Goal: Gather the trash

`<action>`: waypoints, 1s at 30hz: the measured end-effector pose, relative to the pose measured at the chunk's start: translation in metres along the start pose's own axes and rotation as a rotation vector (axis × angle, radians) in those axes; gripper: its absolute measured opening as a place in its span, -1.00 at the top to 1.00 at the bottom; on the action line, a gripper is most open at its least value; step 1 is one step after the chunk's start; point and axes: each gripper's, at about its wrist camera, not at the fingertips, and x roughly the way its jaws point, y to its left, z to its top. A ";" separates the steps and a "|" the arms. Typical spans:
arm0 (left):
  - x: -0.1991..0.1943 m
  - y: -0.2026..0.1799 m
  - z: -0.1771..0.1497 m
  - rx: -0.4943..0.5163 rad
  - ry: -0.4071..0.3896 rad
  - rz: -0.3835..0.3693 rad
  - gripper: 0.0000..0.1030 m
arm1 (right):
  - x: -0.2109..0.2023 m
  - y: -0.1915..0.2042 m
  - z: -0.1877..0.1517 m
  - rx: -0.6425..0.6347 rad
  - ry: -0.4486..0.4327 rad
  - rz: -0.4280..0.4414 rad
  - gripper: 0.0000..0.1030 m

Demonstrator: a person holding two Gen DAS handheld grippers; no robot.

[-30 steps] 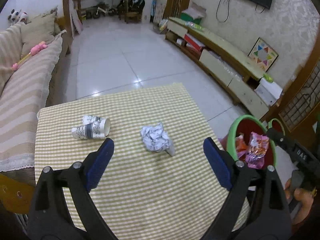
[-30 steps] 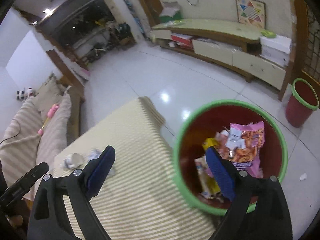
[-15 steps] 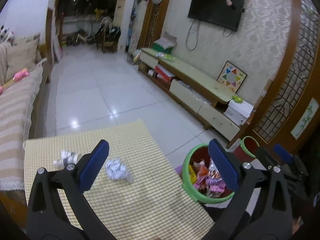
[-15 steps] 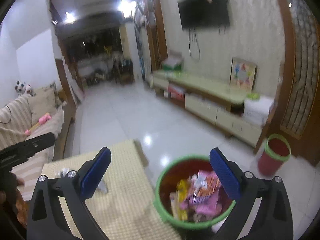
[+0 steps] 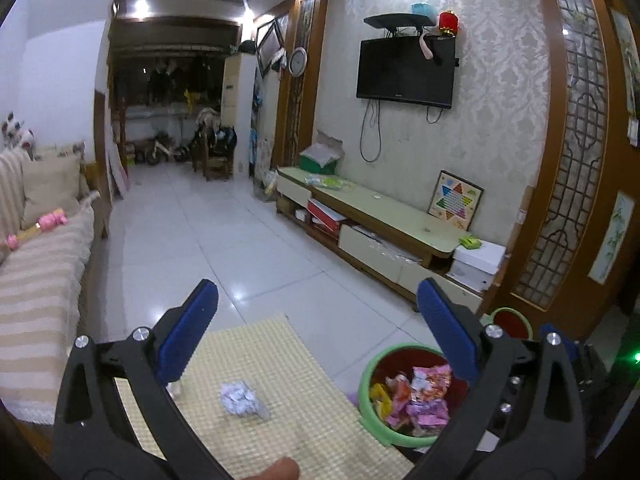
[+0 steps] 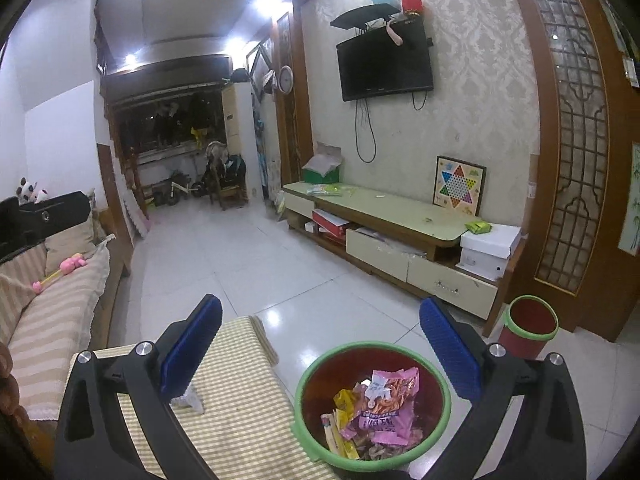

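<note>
Left wrist view
Landmark: the bin (image 5: 404,396), red with a green rim, stands on the floor just beside the table (image 5: 312,412).
Trash in the bin: pink and yellow wrappers (image 5: 416,400) lie inside it.
Trash left out: a paper ball (image 5: 242,398) lies on the table, to the left of the bin and apart from it.
More trash: a small pale thing (image 5: 175,390) peeks out farther left of the bin, half hidden by the left finger. I cannot tell what it is.
Left gripper (image 5: 316,332): the jaws are spread wide and hold nothing. It is up in the air.
Ball and jaws: the ball shows low between the two blue pads, nearer the left one, and touches neither.
How to do it well: I think the next job is the paper ball. Come straight down over it, put one pad on each side, and squeeze softly. It should squash easily. Lift it clear before going to the bin.

Right wrist view
Bin (image 6: 372,404): it is low between the pads, nearer the right one.
Right gripper (image 6: 320,344): the jaws are spread wide and empty.
Table (image 6: 240,412): it is left of the bin. A bit of pale trash (image 6: 188,398) peeks out by the left pad.
Far bin (image 6: 528,326): a second small one stands behind the first.
Care: keep this gripper away while the other one goes down.
</note>
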 end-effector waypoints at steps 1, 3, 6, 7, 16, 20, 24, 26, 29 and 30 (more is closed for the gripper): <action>0.000 0.002 0.001 -0.015 0.012 -0.007 -0.90 | -0.001 -0.001 0.001 0.001 -0.005 -0.003 -0.86; -0.002 0.003 0.000 -0.034 0.027 -0.020 -0.90 | -0.005 -0.001 0.001 0.001 -0.012 -0.006 -0.86; -0.003 0.005 -0.001 -0.048 0.038 -0.035 -0.90 | -0.007 -0.001 0.002 0.004 -0.015 -0.005 -0.86; -0.003 0.006 -0.001 -0.048 0.042 -0.033 -0.90 | -0.008 -0.002 0.002 0.010 -0.015 -0.004 -0.86; -0.011 0.003 -0.002 -0.042 0.038 -0.013 -0.90 | -0.014 -0.006 0.002 0.044 0.001 0.009 -0.86; -0.011 0.002 -0.002 -0.043 0.041 -0.015 -0.90 | -0.014 -0.005 0.001 0.036 0.005 0.009 -0.86; -0.011 0.001 -0.004 -0.042 0.046 -0.013 -0.90 | -0.011 -0.007 -0.002 0.040 0.014 0.012 -0.86; -0.012 0.000 -0.004 -0.042 0.047 -0.013 -0.90 | -0.010 -0.007 -0.002 0.038 0.021 0.015 -0.86; -0.012 0.000 -0.004 -0.042 0.049 -0.009 -0.90 | -0.008 -0.006 -0.003 0.034 0.027 0.017 -0.86; -0.011 0.000 -0.005 -0.041 0.051 -0.006 -0.90 | -0.007 -0.006 -0.003 0.033 0.028 0.018 -0.86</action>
